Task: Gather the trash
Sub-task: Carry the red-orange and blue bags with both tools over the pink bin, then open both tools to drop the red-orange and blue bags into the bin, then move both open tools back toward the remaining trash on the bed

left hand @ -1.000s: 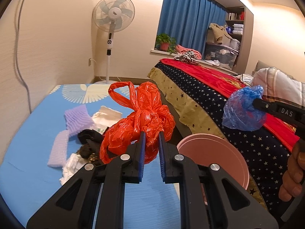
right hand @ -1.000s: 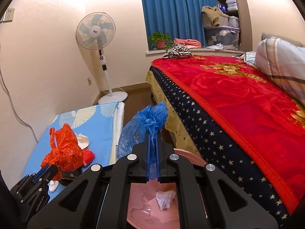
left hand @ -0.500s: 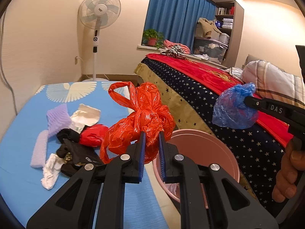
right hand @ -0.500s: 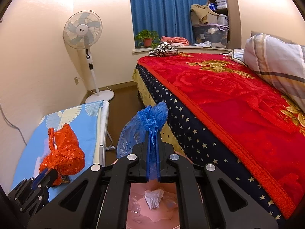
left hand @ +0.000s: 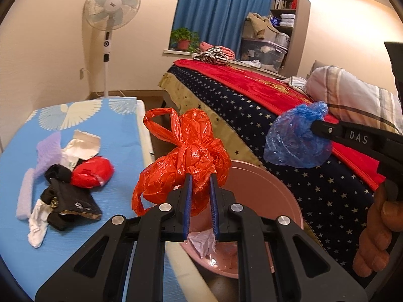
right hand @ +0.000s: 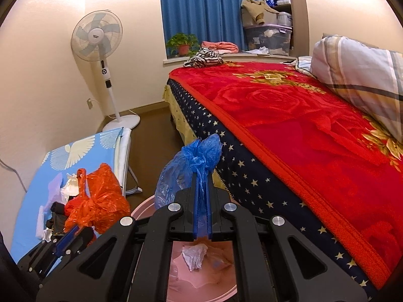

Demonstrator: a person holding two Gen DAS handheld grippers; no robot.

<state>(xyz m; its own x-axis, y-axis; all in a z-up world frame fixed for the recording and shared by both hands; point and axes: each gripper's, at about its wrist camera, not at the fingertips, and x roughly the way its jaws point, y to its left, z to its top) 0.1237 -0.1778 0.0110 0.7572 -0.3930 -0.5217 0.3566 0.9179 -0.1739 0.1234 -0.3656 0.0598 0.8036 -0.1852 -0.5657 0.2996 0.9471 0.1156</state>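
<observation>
Left gripper (left hand: 200,183) clamped on a crumpled orange-red plastic bag (left hand: 186,158), blue pads pressed into its lower folds, bag held in the air above the near rim of a round pink plastic basin (left hand: 274,188). Right gripper (right hand: 202,196) closed tight on the knotted neck of a crumpled blue plastic bag (right hand: 186,171), bag hanging forward of the fingertips and over the same basin. Seen from the left wrist: blue bag raised to the right, beside the star-patterned navy edge of a red floral blanket (right hand: 289,115) on the bed; bare hand (left hand: 377,234) wrapped around the right gripper's handle. Inside the basin: a crumpled white tissue (right hand: 195,254) and a clear plastic scrap. To the left, a light-blue padded board with white wing print (left hand: 83,130) carrying a loose pile: lilac foam netting (left hand: 47,148), white cloth, black fabric, a red lump (left hand: 92,172). White pedestal fan (left hand: 110,20) upright against the wall; blue curtain (left hand: 219,12) behind a potted plant on the sill.
</observation>
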